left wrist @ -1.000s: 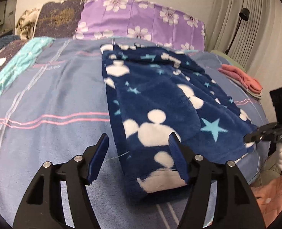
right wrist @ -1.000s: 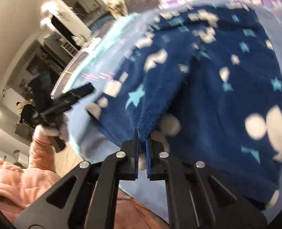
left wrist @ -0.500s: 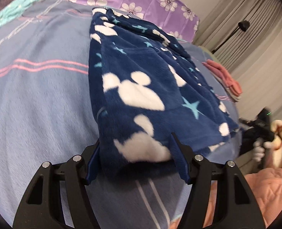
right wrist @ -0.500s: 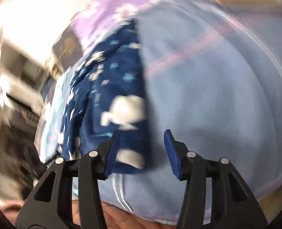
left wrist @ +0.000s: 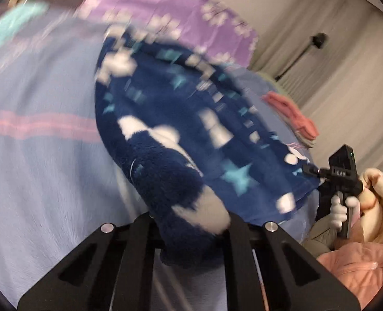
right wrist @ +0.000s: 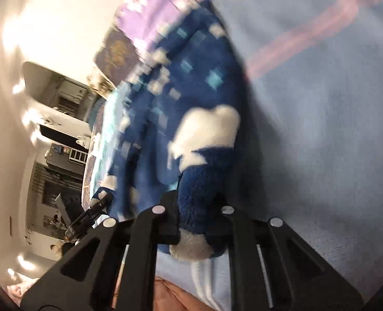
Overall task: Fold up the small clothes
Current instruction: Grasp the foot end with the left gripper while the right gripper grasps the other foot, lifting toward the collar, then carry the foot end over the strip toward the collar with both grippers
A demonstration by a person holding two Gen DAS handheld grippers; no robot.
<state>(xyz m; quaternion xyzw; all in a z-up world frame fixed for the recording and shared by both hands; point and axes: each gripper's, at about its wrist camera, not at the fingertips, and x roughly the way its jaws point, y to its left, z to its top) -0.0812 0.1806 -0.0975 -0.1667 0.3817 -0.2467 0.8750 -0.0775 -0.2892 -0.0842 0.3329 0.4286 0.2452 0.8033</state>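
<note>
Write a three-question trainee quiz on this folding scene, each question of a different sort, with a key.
1. True or false: both grippers are shut on the blue garment.
2. Multiple choice: the garment lies on (A) a wooden table, (B) a bedsheet with pink stripes, (C) a tiled floor.
3. Fill in: at the head of the bed lies a ______ floral pillow.

Key:
1. True. The left gripper and the right gripper each pinch a near corner of the fleece; both have just been closing, cloth between the fingers.
2. B
3. purple
</note>
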